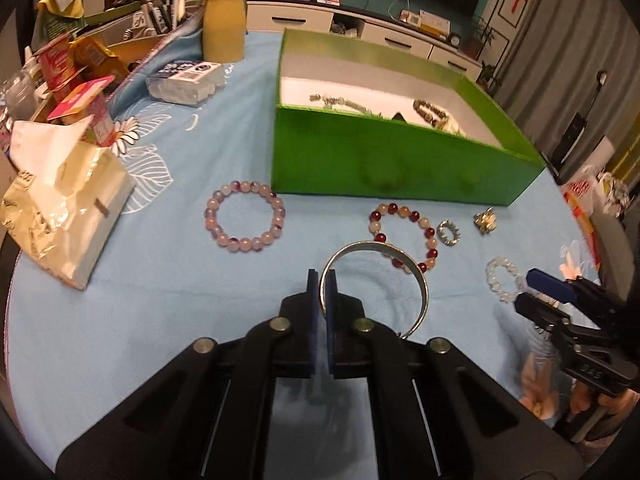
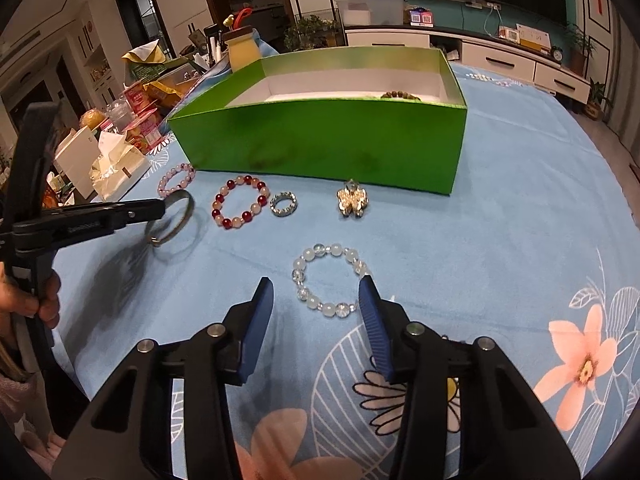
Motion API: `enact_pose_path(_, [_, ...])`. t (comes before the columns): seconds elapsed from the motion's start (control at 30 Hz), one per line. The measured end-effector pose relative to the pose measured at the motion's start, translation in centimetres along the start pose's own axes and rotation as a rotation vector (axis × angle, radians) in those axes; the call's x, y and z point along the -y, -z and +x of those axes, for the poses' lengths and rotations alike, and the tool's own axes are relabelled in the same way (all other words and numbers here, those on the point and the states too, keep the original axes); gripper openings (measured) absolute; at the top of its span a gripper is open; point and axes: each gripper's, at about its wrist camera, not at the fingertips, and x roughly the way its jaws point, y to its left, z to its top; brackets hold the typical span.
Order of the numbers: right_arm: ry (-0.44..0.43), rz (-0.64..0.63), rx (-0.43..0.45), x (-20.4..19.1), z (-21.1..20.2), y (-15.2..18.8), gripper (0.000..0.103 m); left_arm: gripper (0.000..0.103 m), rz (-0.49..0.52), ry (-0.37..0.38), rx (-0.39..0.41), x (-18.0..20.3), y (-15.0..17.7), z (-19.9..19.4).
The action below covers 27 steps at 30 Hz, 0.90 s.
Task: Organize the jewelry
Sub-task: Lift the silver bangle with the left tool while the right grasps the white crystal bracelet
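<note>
Here, the blue-clothed tabletop (image 2: 520,208) carries the green box (image 2: 320,140). My left fingers (image 1: 322,280) are clenched on the silver bangle (image 1: 416,276), tilted above the cloth. My right fingers (image 2: 316,292) stand released, straddling the clear bead bracelet (image 2: 332,276) without pressing it.

Black left gripper (image 1: 323,280), ribbed blue pads (image 2: 376,320), silver screws.
</note>
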Motion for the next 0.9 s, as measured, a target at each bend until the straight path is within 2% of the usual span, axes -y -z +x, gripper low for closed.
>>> enact_pose_path(0.13, [-0.001, -0.060, -0.031, -1.0, 1.1, -0.4, 0.046, 0.003, -0.017, 0.020, 0.009, -0.3, 0.0, -1.1])
enact_pose_path(0.2, [0.015, -0.099, -0.057, -1.6, 1.8, -0.2, 0.032, 0.003, -0.021, 0.025, 0.013, -0.3, 0.1, -1.4])
enact_pose_path(0.23, [0.041, -0.133, -0.045, -2.0, 1.8, 0.0, 0.029, 0.003, -0.023, 0.027, 0.014, -0.3, 0.1, -1.5])
enact_pose_path(0.3, [0.062, -0.172, -0.041, -2.6, 1.9, 0.2, 0.009, 0.003, -0.028, 0.032, 0.013, -0.3, 0.1, -1.6])
enact_pose_path(0.33, [0.060, -0.175, -0.042, -2.6, 1.9, 0.3, 0.007, 0.003, -0.030, 0.034, 0.012, -0.4, 0.1, -1.6])
enact_pose_path(0.53, [0.015, -0.123, -0.006, -2.0, 0.5, 0.6, 0.007, 0.003, -0.027, 0.052, 0.021, -0.1, 0.3, -2.2])
enact_pose_path(0.9, [-0.076, 0.010, 0.118, -0.9, -3.8, -1.6, 0.007, 0.003, -0.022, 0.096, 0.060, 0.7, -0.3, -3.9])
